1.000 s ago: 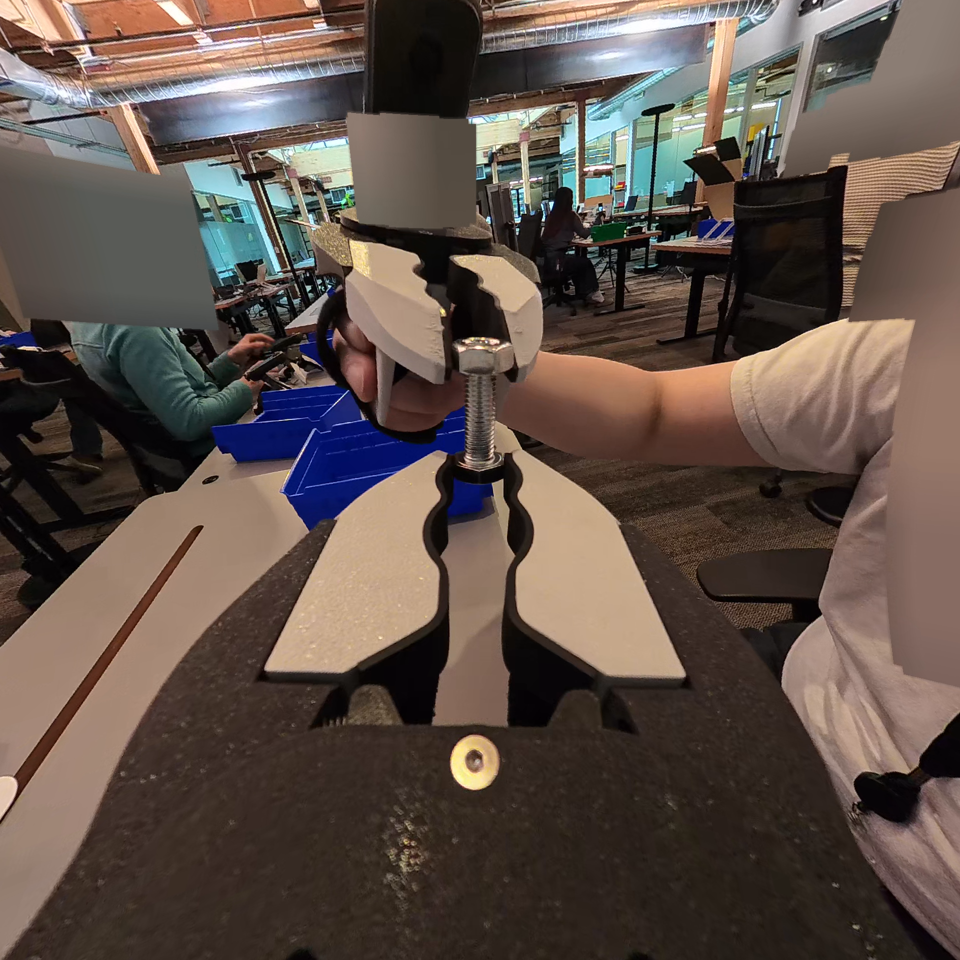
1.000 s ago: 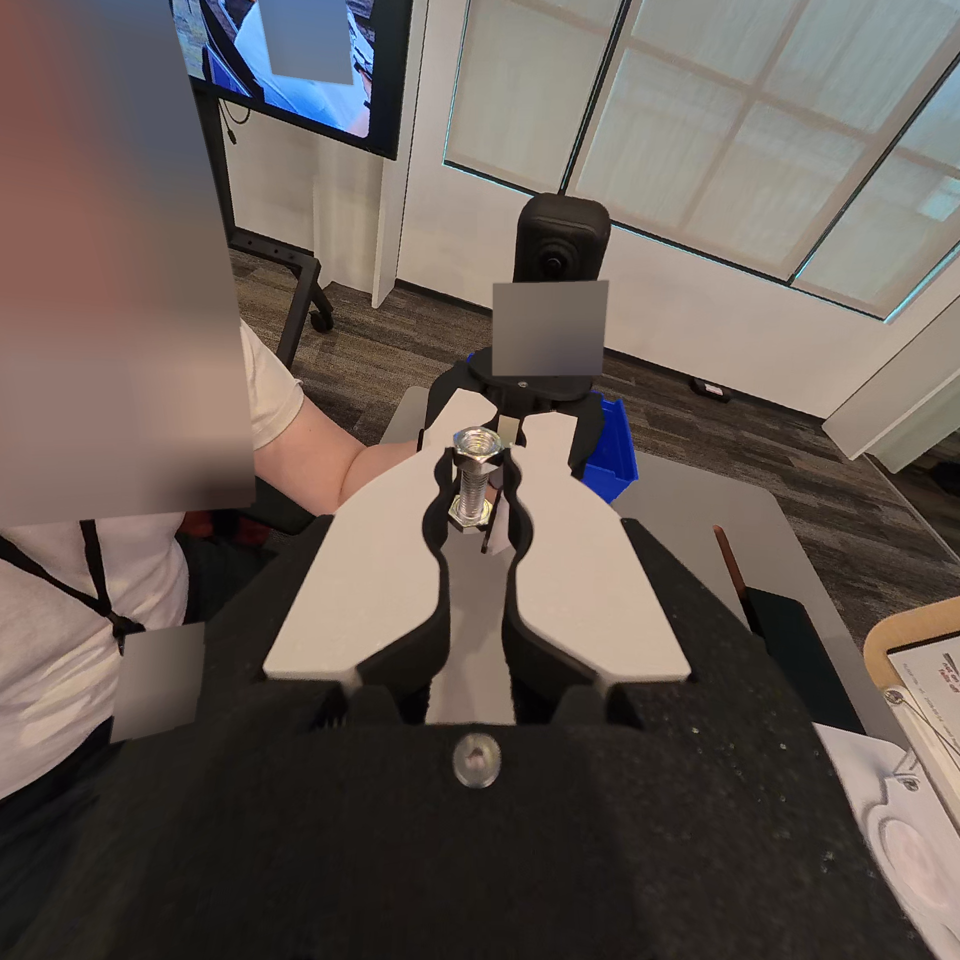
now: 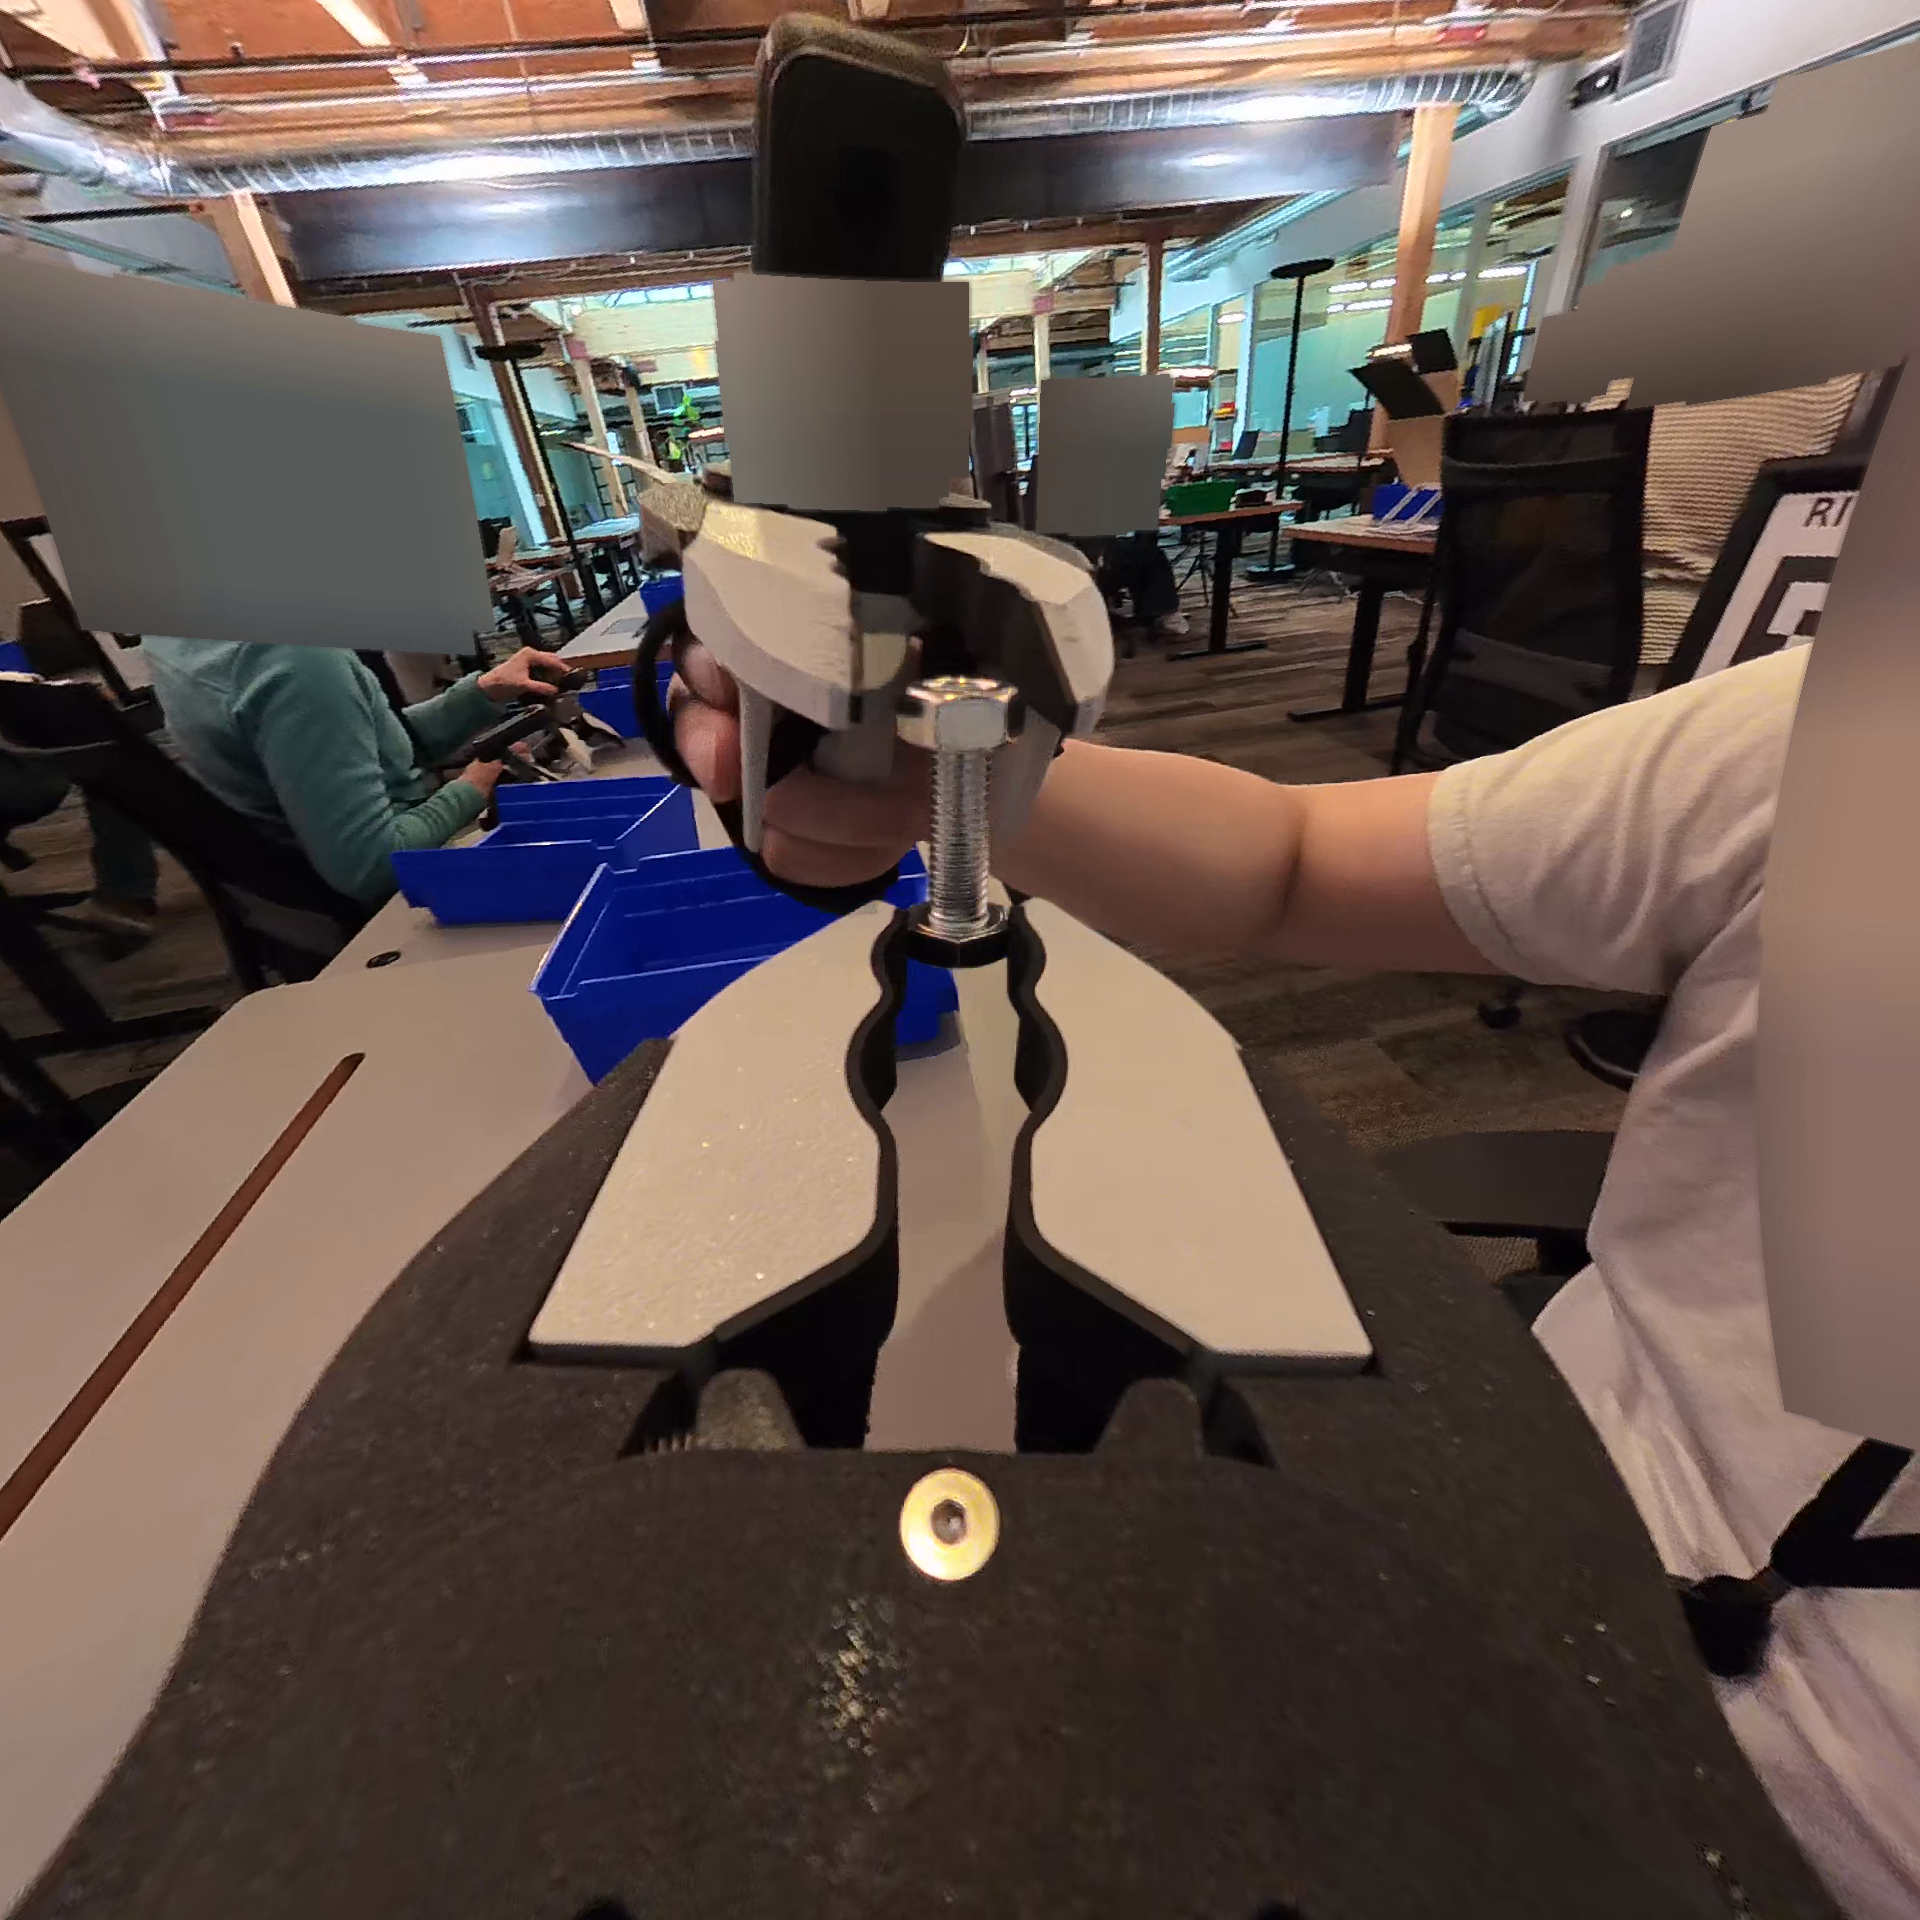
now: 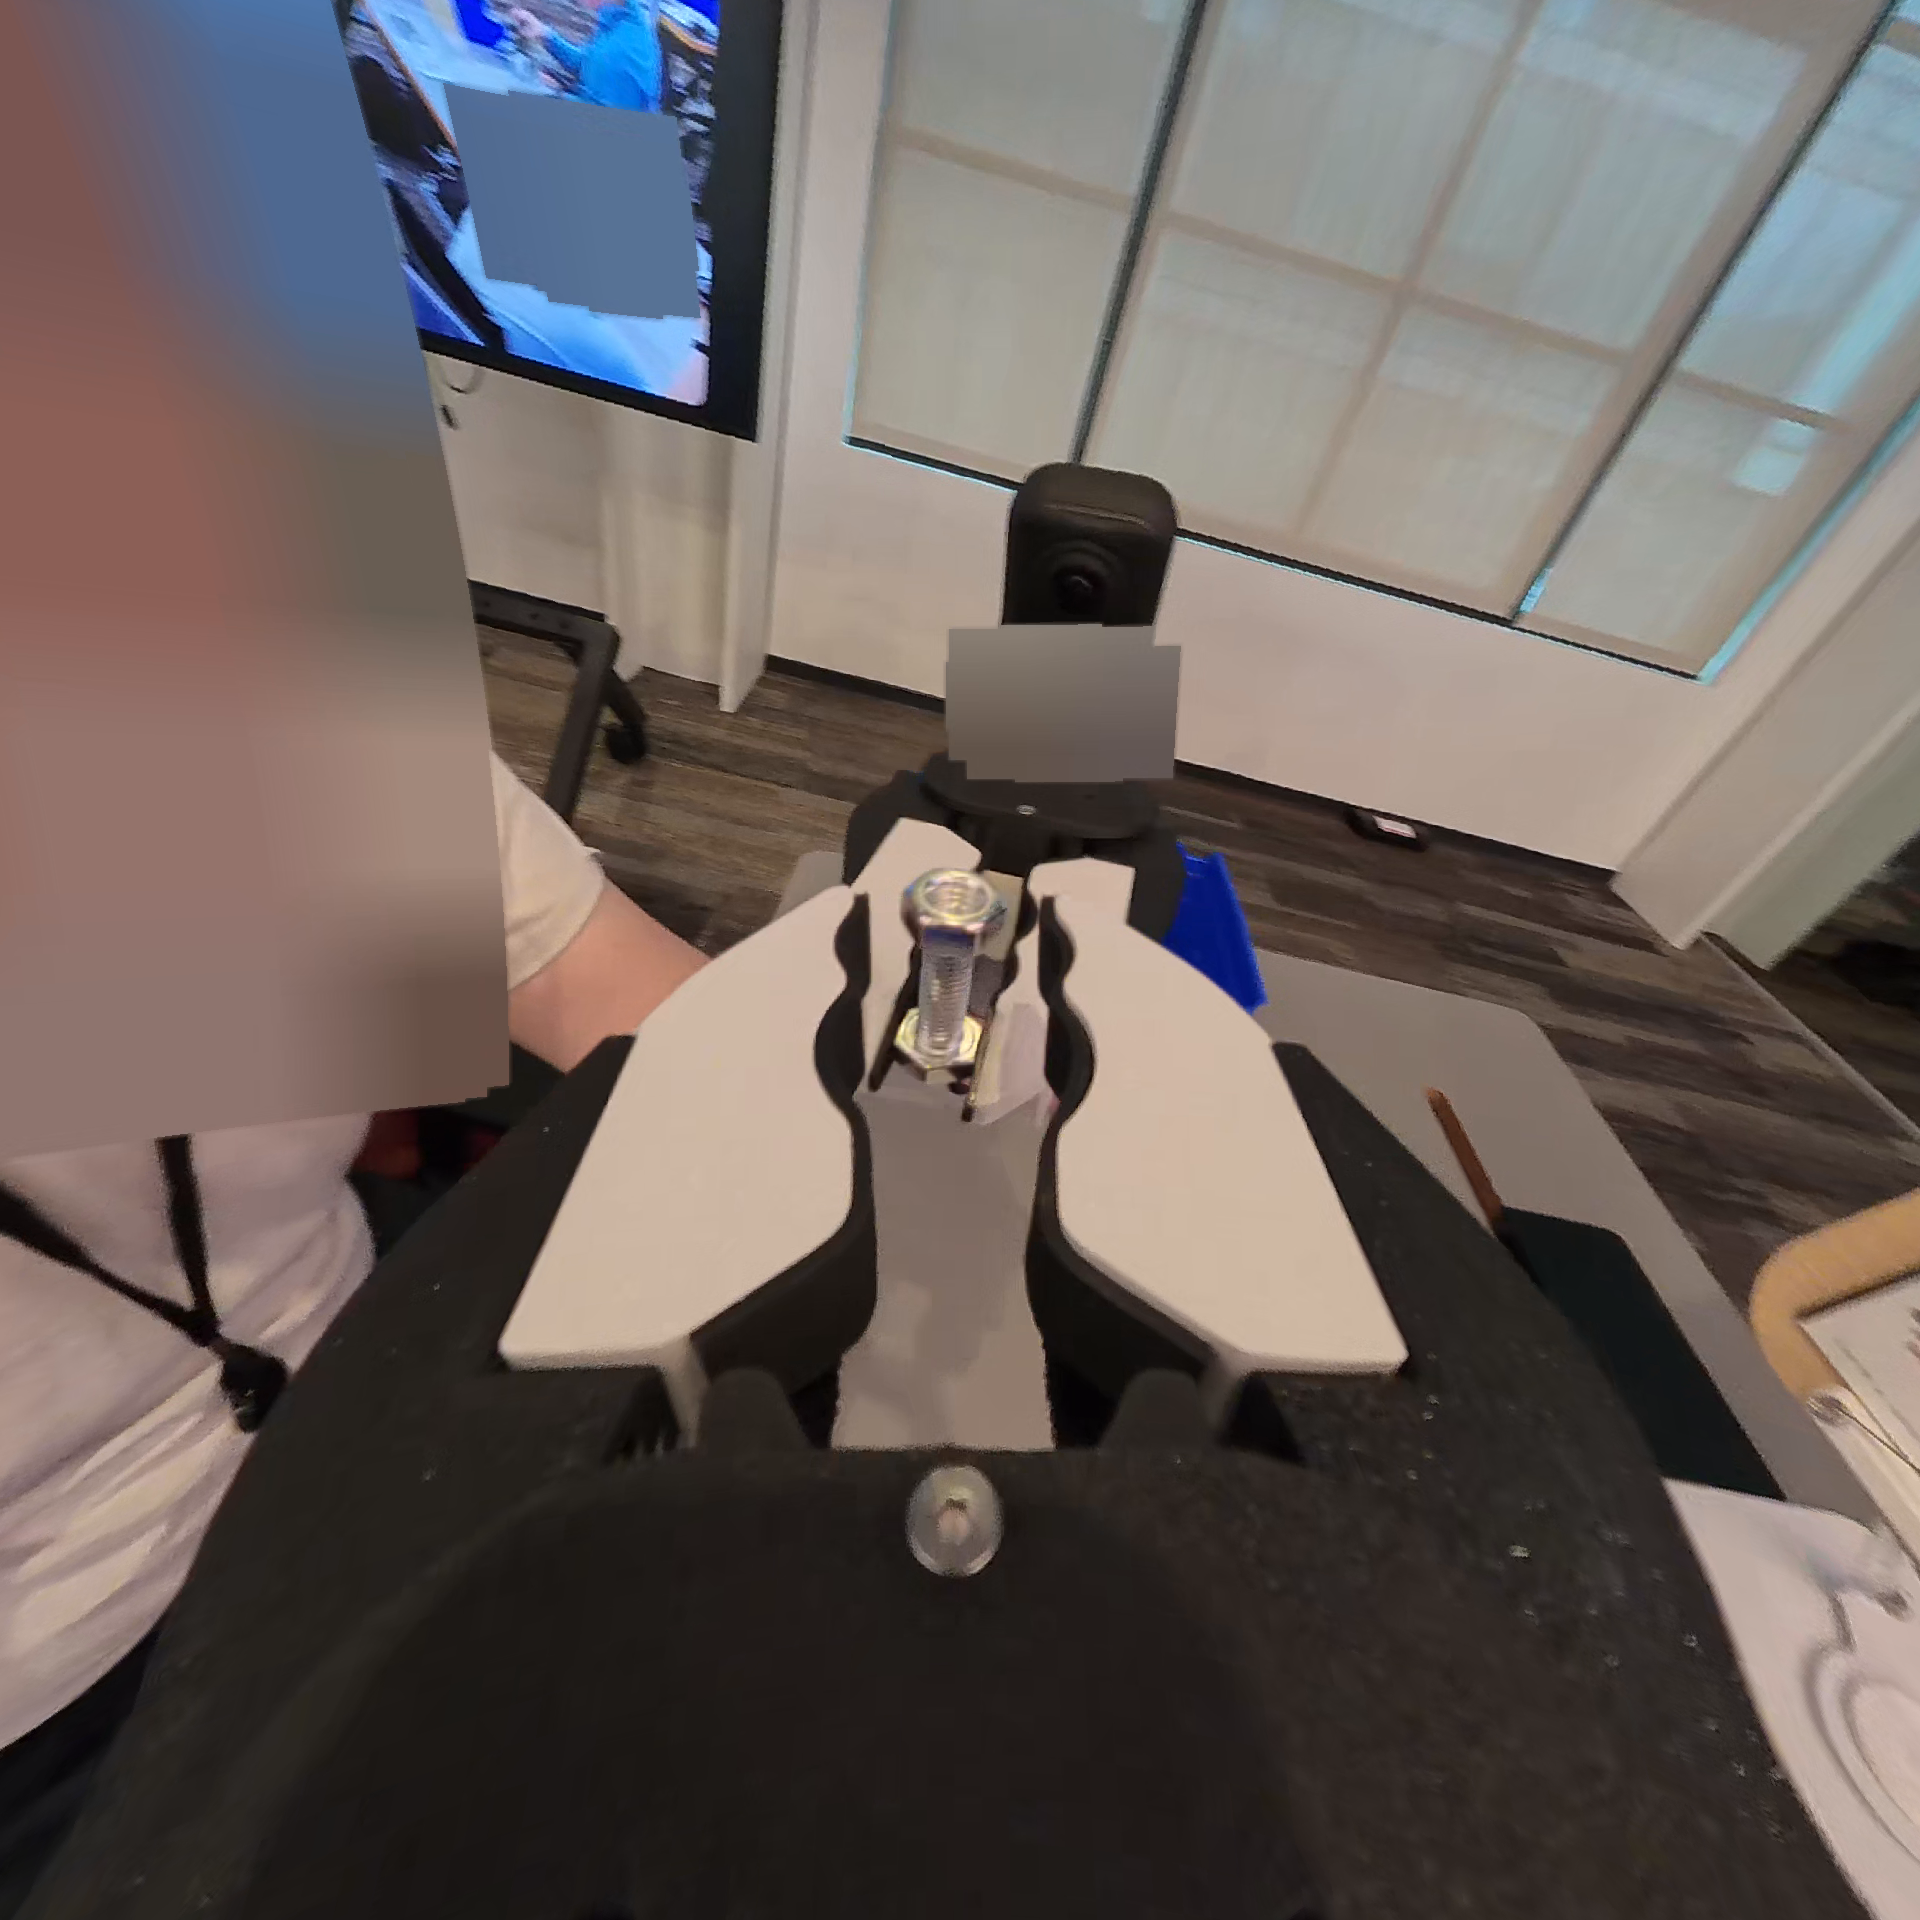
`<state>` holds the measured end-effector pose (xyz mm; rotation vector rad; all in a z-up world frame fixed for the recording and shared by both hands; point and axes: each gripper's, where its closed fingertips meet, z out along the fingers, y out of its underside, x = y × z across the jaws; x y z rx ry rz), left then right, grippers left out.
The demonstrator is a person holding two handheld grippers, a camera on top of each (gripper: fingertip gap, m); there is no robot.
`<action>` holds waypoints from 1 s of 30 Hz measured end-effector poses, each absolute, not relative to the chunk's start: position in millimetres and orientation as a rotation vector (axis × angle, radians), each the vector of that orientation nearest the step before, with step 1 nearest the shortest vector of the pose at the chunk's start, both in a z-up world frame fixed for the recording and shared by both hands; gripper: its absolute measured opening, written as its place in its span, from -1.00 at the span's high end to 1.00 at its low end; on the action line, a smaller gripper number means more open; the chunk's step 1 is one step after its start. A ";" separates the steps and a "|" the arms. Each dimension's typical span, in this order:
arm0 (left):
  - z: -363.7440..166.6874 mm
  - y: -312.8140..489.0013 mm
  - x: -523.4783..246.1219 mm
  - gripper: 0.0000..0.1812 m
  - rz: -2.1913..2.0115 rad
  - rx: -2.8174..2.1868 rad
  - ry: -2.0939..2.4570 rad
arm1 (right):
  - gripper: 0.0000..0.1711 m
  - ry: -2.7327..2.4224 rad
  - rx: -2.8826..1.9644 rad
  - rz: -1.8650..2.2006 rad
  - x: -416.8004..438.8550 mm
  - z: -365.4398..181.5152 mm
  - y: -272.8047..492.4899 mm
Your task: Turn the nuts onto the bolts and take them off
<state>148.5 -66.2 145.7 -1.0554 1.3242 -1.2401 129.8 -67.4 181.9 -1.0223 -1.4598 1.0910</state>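
Note:
A silver bolt [image 3: 958,831] stands upright in the air between my two grippers. My left gripper [image 3: 956,935] is shut on the bolt's hex head [image 3: 956,943] at its lower end. A hex nut [image 3: 956,715] sits at the upper end. My right gripper [image 3: 951,717] comes from the far side with its tips either side of the nut, slightly open. In the right wrist view the nut [image 4: 951,916] shows between my right gripper's [image 4: 951,909] tips with a small gap on both sides. The left gripper [image 4: 940,1055] holds the bolt's other end there.
Two blue bins [image 3: 675,940] stand on the grey table [image 3: 312,1143] below the bolt. A person in a teal top [image 3: 291,748] sits at far left. A black chair [image 3: 1538,561] is at right. A wooden tray with paper [image 4: 1818,1278] lies at the table's right. Both grippers' tips are close together, under 4 cm apart.
My right gripper's jaws have opened a little from the nut, which they gripped before. The left gripper still holds the bolt upright. The right wrist view has shifted and blurred.

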 end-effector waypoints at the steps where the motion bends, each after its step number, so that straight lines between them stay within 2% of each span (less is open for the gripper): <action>1: 146.3 -68.2 147.9 0.80 -1.251 -1.048 1.330 | 0.65 -1.470 -1.016 1.100 129.6 181.5 -69.4; 8: 146.2 -74.5 147.7 0.80 -1.279 -1.027 1.357 | 0.78 -1.491 -0.999 1.135 126.7 179.5 -74.2; 14: 146.6 -61.9 147.6 0.80 -1.233 -1.074 1.302 | 0.78 -1.398 -1.063 1.102 127.1 180.0 -61.5; 25: 136.8 -9.3 148.5 0.80 -0.977 -1.274 1.102 | 0.79 -1.020 -1.336 0.778 131.3 170.9 -9.7; 28: 135.1 -9.6 149.1 0.80 -0.988 -1.278 1.112 | 0.77 -1.021 -1.329 0.751 131.6 170.5 -10.0; 30: 136.1 -16.2 149.6 0.80 -1.044 -1.266 1.136 | 0.62 -1.052 -1.272 0.774 132.6 175.5 -16.3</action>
